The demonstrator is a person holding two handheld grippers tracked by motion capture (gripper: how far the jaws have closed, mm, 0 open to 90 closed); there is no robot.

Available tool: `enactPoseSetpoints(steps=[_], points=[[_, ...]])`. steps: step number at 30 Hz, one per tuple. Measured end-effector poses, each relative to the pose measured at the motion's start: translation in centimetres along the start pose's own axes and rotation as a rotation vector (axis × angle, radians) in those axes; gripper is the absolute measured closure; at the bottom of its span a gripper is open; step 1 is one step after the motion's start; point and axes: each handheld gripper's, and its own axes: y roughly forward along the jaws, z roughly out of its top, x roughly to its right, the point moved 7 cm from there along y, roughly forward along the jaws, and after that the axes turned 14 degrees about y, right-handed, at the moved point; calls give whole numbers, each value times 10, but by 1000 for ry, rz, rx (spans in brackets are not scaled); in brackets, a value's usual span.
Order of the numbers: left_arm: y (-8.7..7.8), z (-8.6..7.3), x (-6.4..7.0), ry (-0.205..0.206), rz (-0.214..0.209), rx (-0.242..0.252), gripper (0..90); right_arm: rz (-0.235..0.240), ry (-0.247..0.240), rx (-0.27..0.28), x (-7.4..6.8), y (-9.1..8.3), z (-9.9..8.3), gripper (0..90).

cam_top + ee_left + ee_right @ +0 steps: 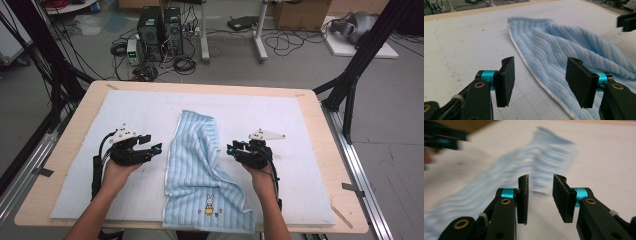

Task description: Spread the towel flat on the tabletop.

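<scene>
I see blue towel (202,170) rumpled on white mat (310,150) | left gripper (156,148) jaws apart, beside towel edge | right gripper (231,149) jaws apart, holding nothing

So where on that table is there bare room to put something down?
The white mat lies bare left of the blue striped towel, beyond the left gripper, and along the far edge. There is another bare patch right of the right gripper, toward the mat's right edge. The middle is crowded: towel between both open grippers.
</scene>
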Motion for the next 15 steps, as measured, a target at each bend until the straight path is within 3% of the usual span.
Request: enactPoseSetpoints(steps=[3, 8, 11, 12, 13, 15], points=[[2, 0, 1, -5, -6, 4, 410, -85, 9, -84, 8, 21, 0, 613], [3, -1, 0, -8, -6, -2, 411, -97, 6, -155, 2, 57, -4, 582], [4, -3, -2, -18, -3, -10, 412, -125, -61, -194, -3, 70, -7, 644], [4, -3, -2, -27, -4, -12, 412, -130, -95, -198, -5, 71, -6, 736], [5, -4, -3, -28, -4, -16, 413, -104, -117, -225, -6, 72, -5, 821], [6, -5, -3, -35, 1, -18, 416, -161, -206, -271, -3, 74, 4, 864]])
